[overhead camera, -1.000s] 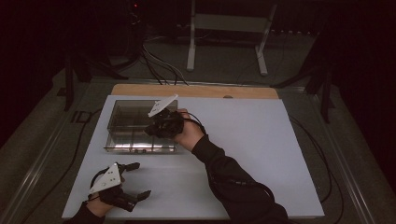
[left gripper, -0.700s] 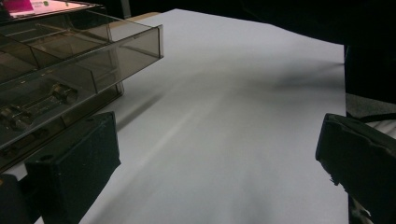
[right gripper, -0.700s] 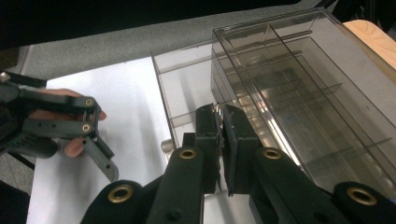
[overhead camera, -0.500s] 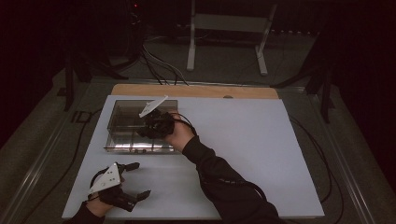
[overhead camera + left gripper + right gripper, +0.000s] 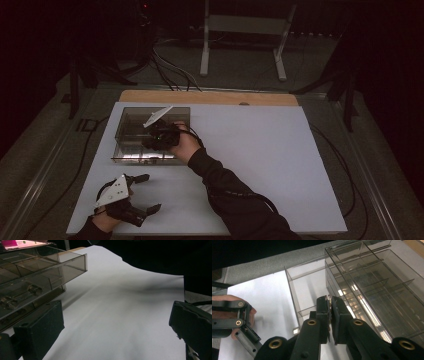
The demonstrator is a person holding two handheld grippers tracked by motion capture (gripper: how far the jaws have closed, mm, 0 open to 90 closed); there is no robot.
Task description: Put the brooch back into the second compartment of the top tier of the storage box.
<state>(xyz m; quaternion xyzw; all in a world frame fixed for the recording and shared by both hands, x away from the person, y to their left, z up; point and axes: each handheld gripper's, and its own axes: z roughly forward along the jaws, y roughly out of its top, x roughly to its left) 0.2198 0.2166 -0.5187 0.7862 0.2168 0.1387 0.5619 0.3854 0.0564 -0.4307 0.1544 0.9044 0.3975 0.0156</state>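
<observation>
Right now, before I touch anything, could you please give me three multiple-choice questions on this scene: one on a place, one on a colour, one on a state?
1. Where is the right gripper?
A. Over the clear box
B. At the table's right edge
C. On the floor

2. What colour is the table top?
A. Green
B. White
C. Red

3. How do the jaws of the left gripper stand?
A. Shut on the box
B. Shut on a cable
C. Wide open, nothing between them

Answers:
1 A: the high view shows it above the box.
2 B: the top is plain white.
3 C: only bare table lies between its two black jaws.
</observation>
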